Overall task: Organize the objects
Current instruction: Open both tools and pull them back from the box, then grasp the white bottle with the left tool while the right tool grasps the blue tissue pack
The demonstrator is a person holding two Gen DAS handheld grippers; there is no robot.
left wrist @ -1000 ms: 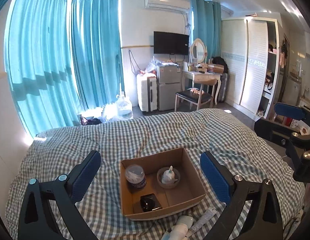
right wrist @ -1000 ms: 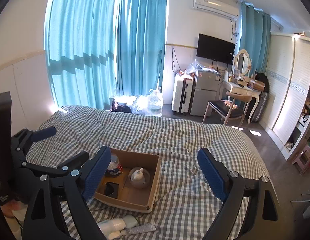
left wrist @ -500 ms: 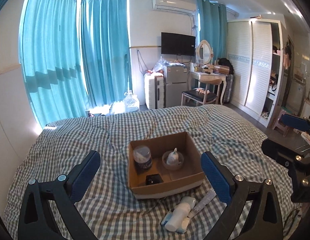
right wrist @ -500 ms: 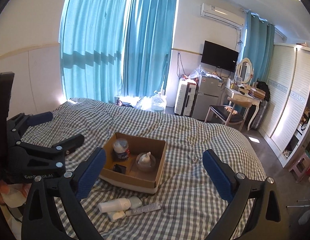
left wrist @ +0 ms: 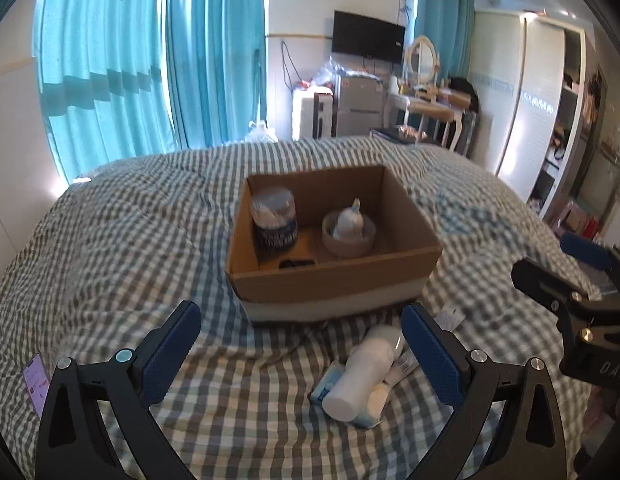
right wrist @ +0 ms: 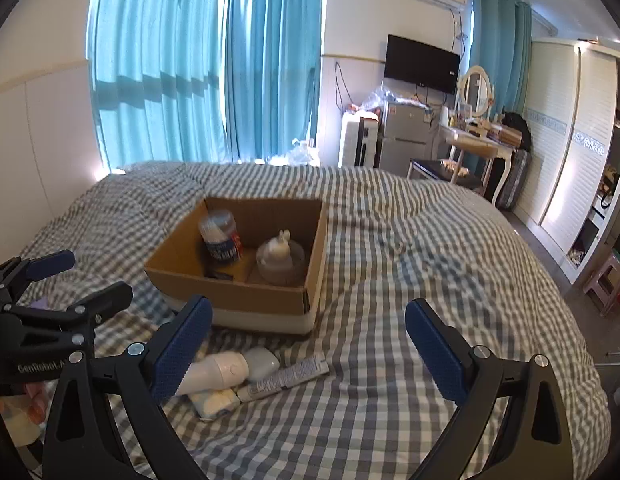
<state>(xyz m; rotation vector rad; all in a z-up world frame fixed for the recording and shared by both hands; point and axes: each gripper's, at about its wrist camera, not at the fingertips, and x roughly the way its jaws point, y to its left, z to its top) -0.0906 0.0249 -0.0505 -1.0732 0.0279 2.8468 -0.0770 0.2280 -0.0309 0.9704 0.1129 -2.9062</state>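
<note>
Open brown cardboard box (left wrist: 330, 280) (white-banded base)

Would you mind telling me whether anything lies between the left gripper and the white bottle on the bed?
Nothing visible does. The left gripper is open and empty, with only bare checked bedspread before the white bottle. The bottle lies on a small packet beside a tube, in front of the cardboard box.

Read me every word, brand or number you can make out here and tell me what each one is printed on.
"GenRobot.AI": white lettering on the left claw's black body, last letters partly cut off.
"DAS": white letters on the right claw's body, cut off at the picture's edge.
Jar label in the cardboard box: too blurred.
Tube print: too small.
Purple card: unreadable.
</note>
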